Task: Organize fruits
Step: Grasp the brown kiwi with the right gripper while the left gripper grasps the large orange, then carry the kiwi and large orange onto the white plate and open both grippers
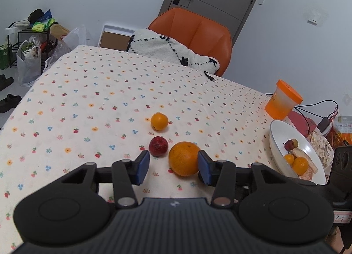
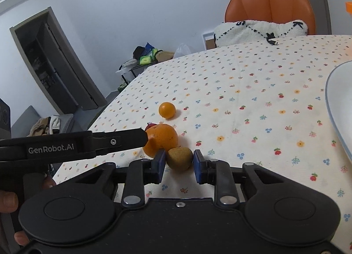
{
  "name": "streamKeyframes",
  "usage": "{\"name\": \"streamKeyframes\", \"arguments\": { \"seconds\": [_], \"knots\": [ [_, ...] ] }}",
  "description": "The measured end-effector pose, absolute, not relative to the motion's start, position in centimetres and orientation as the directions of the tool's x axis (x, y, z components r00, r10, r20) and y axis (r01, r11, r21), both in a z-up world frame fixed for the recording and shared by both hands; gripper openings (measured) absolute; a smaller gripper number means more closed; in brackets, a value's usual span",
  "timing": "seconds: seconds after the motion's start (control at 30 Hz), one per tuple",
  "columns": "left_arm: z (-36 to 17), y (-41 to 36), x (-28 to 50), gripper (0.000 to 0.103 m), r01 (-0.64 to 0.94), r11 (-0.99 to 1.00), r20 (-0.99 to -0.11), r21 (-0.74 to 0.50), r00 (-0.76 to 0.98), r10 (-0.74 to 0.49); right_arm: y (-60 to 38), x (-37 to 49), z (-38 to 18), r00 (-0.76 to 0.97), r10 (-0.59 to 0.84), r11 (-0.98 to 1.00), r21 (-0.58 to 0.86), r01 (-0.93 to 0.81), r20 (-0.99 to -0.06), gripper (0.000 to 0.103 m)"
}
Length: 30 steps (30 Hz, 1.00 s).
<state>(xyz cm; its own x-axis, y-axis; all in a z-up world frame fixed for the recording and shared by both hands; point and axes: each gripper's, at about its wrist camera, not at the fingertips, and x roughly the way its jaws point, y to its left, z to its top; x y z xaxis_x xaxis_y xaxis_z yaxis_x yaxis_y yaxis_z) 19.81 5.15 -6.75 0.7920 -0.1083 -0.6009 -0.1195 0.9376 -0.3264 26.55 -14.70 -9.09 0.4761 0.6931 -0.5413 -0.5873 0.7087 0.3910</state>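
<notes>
— Fruits loose on the table [image 1: 88, 91]: how many do you count?

— Four. One large orange [image 1: 184, 158], one small orange fruit [image 1: 159, 121], one dark red fruit [image 1: 158, 146] and one brownish-green kiwi [image 2: 179, 158]. The kiwi shows only in the right wrist view.

— Where do they lie?

— All toward the near edge of the flowered cloth, about midway along it. The small orange fruit lies farthest in, apart from the rest. The red fruit and the large orange lie just beside each other, and the kiwi lies just in front of the large orange.

— And the bowl?

— One white bowl [image 1: 278, 144] stands near the right edge of the table. I count two small orange fruits in it, a dark reddish one with a yellowish one beside it, plus pale pieces I cannot name. One orange-lidded cup [image 1: 282, 102] stands behind it.

— The left claw [image 1: 173, 167]?

— Spread wide, holding nothing. Its right pad is at the side of the large orange; the left pad is clear of it, near the red fruit.

— The right claw [image 2: 179, 163]?

— Its two blue pads flank the kiwi closely. Whether they press it, I cannot tell.
</notes>
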Motion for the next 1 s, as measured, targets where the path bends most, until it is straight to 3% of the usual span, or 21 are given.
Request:
{"name": "streamKeyframes", "arguments": {
  "seconds": [0.5, 0.53, 0.57, 1.0],
  "knots": [
    [-8.0, 3.3, 21.2, 0.047, -0.097, 0.945, -0.63, -0.314, 0.765, -0.131, -17.8, 26.6, -9.1, 0.532, 0.649, 0.757, 0.39, -0.525, -0.543, 0.025],
    [-8.2, 3.2, 21.3, 0.045, -0.1, 0.945, -0.632, -0.312, 0.764, -0.128, -18.0, 26.6, -9.0, 0.537, 0.646, 0.76, 0.388, -0.522, -0.542, 0.025],
    [-8.2, 3.1, 21.3, 0.038, -0.099, 0.945, -0.635, -0.311, 0.762, -0.129, -18.3, 26.5, -8.9, 0.543, 0.643, 0.762, 0.387, -0.518, -0.539, 0.025],
    [-6.5, -0.1, 21.2, 0.037, -0.027, 0.96, -0.611, -0.28, 0.776, -0.156, -22.4, 25.7, -7.1, 0.628, 0.611, 0.792, 0.388, -0.472, -0.482, 0.025]
  ]
}}
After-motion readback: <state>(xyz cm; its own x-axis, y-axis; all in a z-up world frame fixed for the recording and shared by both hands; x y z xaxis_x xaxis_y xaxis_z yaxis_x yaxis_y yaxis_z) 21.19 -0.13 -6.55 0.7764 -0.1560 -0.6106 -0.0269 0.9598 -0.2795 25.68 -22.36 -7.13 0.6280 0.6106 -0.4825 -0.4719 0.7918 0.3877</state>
